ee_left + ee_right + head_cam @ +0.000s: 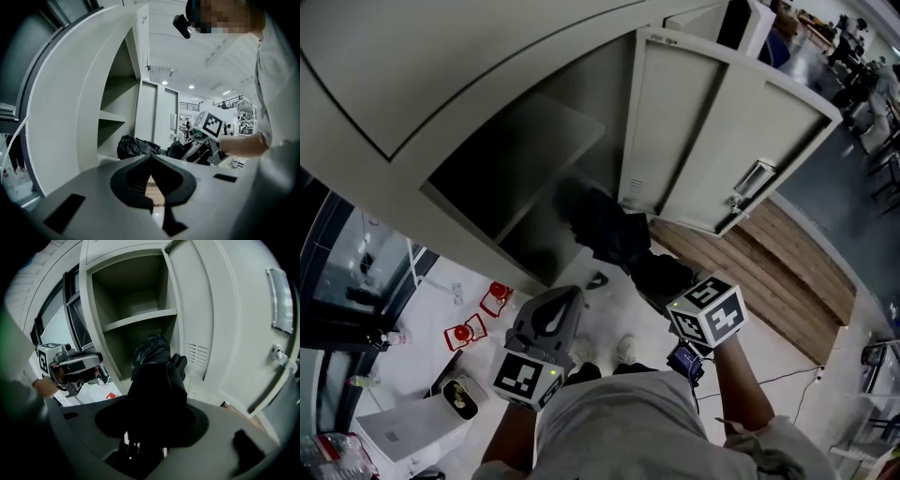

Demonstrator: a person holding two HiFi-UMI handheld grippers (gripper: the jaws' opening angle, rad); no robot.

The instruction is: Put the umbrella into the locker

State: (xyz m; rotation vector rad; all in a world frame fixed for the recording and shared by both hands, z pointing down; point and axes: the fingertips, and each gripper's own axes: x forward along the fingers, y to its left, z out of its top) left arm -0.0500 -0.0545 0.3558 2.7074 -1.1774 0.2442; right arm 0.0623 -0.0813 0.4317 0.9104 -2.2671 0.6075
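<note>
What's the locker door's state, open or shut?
Open. The locker door stands swung wide, baring the shelf inside.

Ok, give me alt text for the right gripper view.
The right gripper holds a folded black umbrella, its far end at the mouth of an open grey locker, below its shelf. The door stands open at right; the left gripper hovers at left.

The left gripper [151,161] sits low by the body, jaws together and empty. The right gripper [654,274], arm outstretched, angles downward, jaws clamped on the black umbrella [602,230].
</note>
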